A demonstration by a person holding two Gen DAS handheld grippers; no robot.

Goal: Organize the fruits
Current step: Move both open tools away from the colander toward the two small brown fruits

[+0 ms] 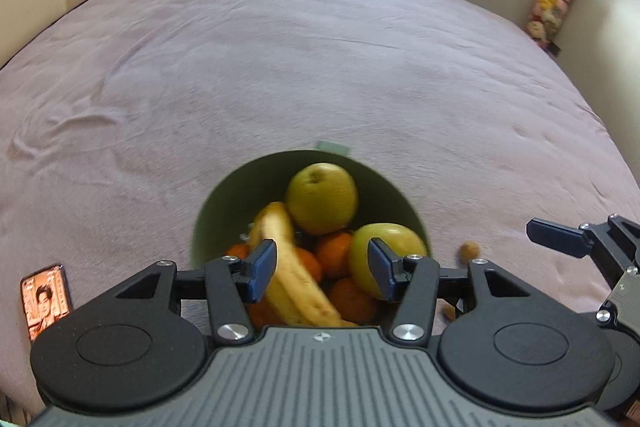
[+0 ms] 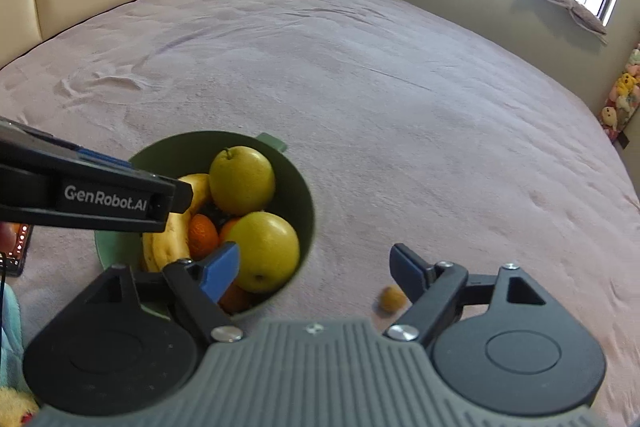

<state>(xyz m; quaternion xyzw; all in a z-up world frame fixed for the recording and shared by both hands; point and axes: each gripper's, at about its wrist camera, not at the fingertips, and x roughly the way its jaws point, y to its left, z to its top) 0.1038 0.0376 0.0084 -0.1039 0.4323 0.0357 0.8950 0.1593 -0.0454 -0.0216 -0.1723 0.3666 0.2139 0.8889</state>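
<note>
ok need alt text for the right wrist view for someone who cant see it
A green bowl on a pink bedspread holds two yellow-green apples, a banana and oranges. The open right gripper hovers beside the bowl, a small brown fruit lying loose by its right finger. The left gripper's finger reaches over the bowl.

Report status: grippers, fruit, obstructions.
Left hand-held gripper open over round green bowl of fruit. Right hand-held gripper open, empty. Small tan fruit loose on pink bedspread.
</note>
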